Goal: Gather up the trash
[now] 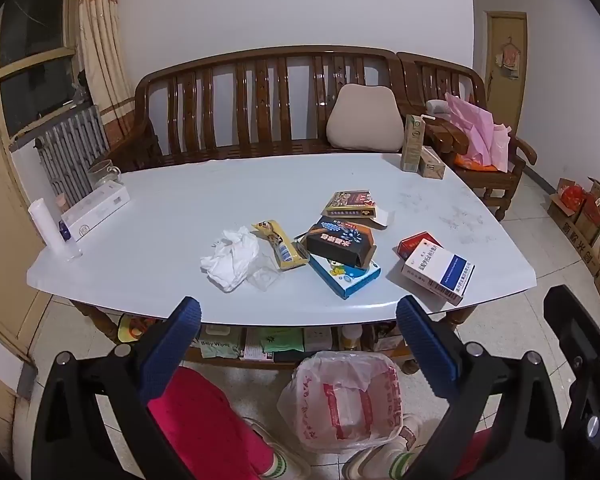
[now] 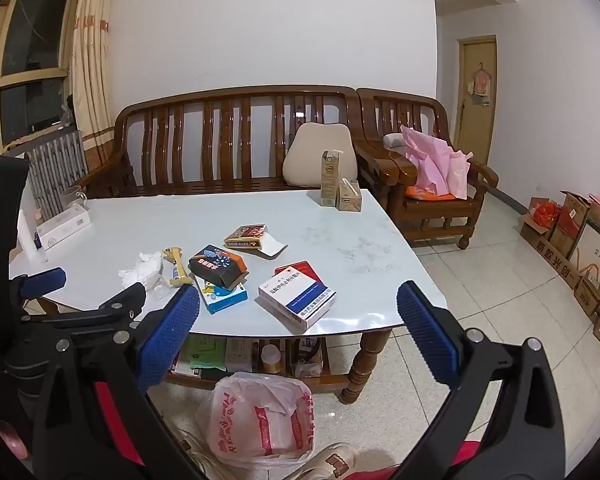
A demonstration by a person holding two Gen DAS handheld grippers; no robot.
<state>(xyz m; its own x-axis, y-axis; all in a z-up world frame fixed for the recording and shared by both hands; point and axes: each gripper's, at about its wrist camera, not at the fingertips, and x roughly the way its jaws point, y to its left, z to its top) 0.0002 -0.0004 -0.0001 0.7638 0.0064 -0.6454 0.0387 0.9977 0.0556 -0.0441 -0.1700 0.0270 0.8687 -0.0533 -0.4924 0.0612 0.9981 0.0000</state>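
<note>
Trash (image 1: pixel 320 248) untouched on table (image 1: pixel 160 216); both claws gape wide, empty.

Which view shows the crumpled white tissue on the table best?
The left wrist view: the crumpled white tissue lies central and unobstructed. In the right wrist view, it sits small, off to the left.

Both fisheye views look forward and slightly downward from just in front of a white table (image 1: pixel 148 240), set back near its front edge. The left wrist view sits lower and nearer, facing the crumpled tissue (image 1: pixel 230 258); the right wrist view sits to its right, seeing more floor. Both share the tabletop litter, the wooden bench (image 2: pixel 220 140) behind, and the bag-lined bin (image 2: pixel 260 416) below.
</note>
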